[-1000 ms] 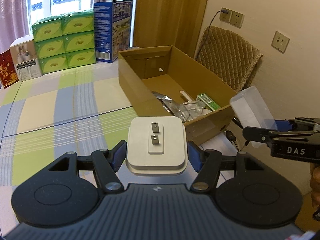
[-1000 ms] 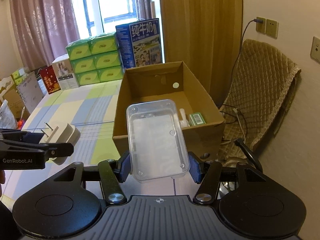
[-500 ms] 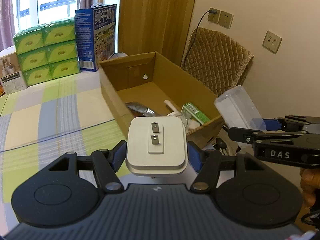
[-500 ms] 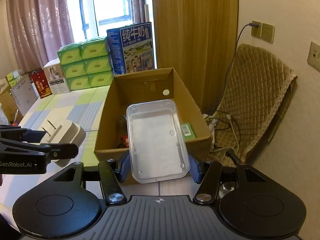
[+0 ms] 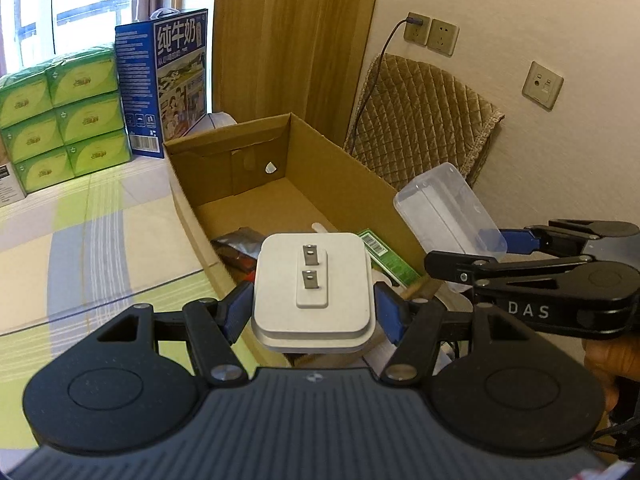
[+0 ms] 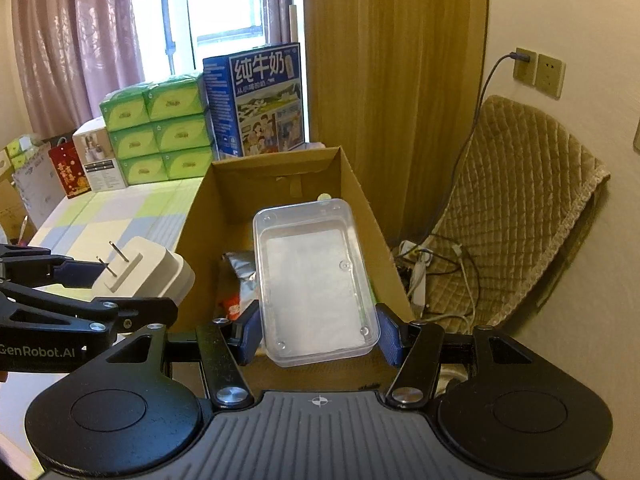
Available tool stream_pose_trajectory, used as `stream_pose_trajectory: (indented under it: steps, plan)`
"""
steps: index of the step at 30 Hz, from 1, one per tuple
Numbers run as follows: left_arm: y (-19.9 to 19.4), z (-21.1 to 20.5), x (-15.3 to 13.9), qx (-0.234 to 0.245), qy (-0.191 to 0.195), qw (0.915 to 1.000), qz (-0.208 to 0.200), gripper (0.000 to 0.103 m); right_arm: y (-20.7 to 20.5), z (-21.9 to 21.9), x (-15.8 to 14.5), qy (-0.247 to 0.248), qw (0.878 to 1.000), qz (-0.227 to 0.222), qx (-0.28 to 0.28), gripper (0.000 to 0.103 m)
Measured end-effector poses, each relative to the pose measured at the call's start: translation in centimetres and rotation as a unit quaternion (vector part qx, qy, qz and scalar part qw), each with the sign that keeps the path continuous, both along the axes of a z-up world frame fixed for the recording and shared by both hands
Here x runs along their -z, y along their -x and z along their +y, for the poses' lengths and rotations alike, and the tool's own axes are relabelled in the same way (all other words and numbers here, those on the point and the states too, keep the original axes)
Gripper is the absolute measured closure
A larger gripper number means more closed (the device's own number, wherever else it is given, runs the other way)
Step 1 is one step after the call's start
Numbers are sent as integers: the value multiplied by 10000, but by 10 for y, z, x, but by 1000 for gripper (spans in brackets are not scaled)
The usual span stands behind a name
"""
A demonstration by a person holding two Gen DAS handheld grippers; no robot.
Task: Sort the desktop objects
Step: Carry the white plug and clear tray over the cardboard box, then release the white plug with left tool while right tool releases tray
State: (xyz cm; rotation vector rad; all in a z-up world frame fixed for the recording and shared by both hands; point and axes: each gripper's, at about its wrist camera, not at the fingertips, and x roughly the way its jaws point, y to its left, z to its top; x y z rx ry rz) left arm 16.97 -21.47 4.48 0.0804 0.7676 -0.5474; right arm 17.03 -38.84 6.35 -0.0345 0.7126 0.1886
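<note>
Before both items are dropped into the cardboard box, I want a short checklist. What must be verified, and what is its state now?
1. Left gripper jaws shut on charger: ok.
2. Right gripper jaws shut on clear plastic box: ok.
3. Cardboard box open on top: ok.
4. Free floor space at its far end: ok.
5. Both items fully past the near rim: cannot tell.

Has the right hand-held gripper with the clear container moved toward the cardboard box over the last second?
Yes. The right hand-held gripper has carried the clear container forward over the cardboard box, whose near wall now sits under it.
</note>
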Motion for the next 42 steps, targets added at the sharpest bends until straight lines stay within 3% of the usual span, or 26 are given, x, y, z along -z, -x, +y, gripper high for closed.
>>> stream_pose_trajectory:
  steps: [16,17,18,20,31,38,42]
  plan:
    - [-55,-16,18,108,55,9997,196,43,-53,-7,13,198,9997,140,-9,48]
    - [-59,-17,20,105,49,9997,223,42,-55,-8,15,206,9997,157,3,48]
    - [-63,-18,22,94,42,9997,236,34,-56,-8,16,211,9996,172,12,48]
    - [-67,-16,24,49,72,9997,213,32,-57,-8,18,207,9996,197,24,48]
    - [-59,8,22,-133,-22,9998,125,32,-63,4,20,111,9996,237,-82,48]
    - [-48,20,18,-253,-144,9995,95,26,-81,9,16,-305,9995,74,-34,47]
    - [-41,28,16,-383,-237,9990,32,19,-89,6,15,-587,9981,190,37,33]
